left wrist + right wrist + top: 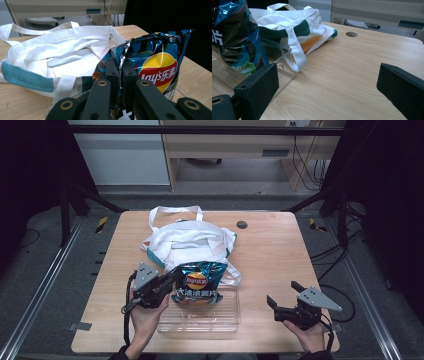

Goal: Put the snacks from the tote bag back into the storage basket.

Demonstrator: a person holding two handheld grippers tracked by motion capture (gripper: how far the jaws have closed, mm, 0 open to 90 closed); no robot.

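The left gripper (167,282) pinches the chip bag's (197,287) left edge, holding it upright over the clear tray (200,322), with the tote (187,240) just beyond it. The right gripper (280,304) rests wide and empty on the table (270,245), well right of the bag.

Left gripper (167,282) sits at 7 o'clock, its 2 jaws pinched together, aimed toward 2. Right gripper (282,298) at 5 o'clock, jaws spread, aimed toward 10.
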